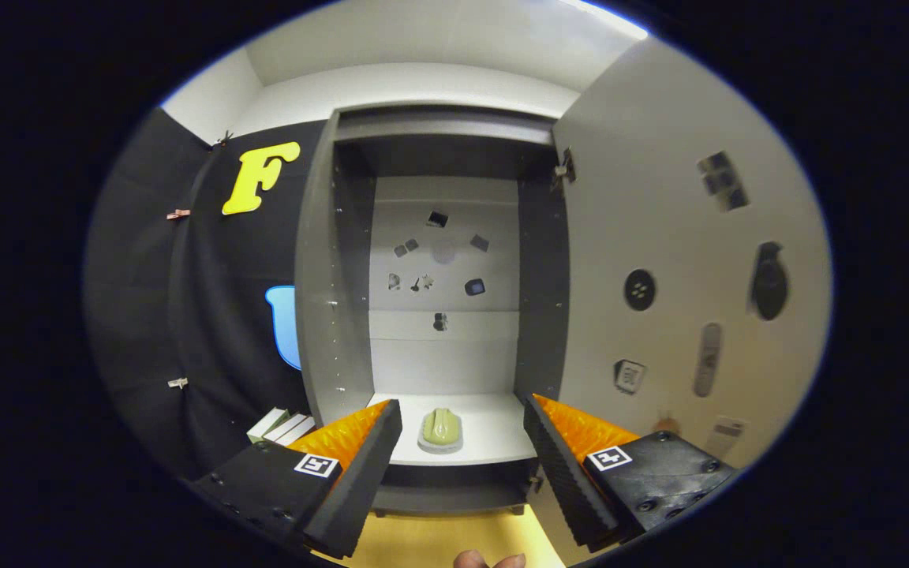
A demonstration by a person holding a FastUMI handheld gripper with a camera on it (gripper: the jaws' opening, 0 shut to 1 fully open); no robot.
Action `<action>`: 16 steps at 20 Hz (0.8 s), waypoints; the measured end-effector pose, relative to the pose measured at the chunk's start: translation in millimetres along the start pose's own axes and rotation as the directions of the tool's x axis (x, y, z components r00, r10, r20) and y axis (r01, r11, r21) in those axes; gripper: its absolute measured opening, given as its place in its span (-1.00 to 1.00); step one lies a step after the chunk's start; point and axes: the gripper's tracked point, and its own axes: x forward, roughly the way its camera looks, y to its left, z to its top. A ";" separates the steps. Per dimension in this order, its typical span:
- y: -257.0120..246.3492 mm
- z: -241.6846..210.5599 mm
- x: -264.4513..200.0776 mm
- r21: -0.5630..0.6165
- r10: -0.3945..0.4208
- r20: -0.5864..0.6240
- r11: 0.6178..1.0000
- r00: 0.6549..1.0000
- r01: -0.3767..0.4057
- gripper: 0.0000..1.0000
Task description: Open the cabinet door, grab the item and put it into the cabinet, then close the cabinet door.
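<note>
Gripper view | cabinet door (683,260) swung open | gripper (462,442) fingers spread, empty | green item (442,430) already on cabinet shelf (494,442), beyond fingertips | step: placing looks done | next: likely shut door.

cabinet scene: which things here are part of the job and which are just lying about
Job:
- cabinet, door swung open
- green item on its bottom shelf, between and beyond the fingers
- gripper, open, empty

Lying about:
- stickers on back panel
- white boxes left of the cabinet
</note>
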 end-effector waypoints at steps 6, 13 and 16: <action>-22.7 21.5 -112.0 -0.024 0.034 0.074 0.999 0.997 -0.033 0.95; -106.7 34.1 -198.9 -0.092 -0.052 0.064 0.994 0.997 0.058 0.95; -153.1 37.9 -220.5 -0.049 -0.128 0.068 0.990 0.989 0.131 0.95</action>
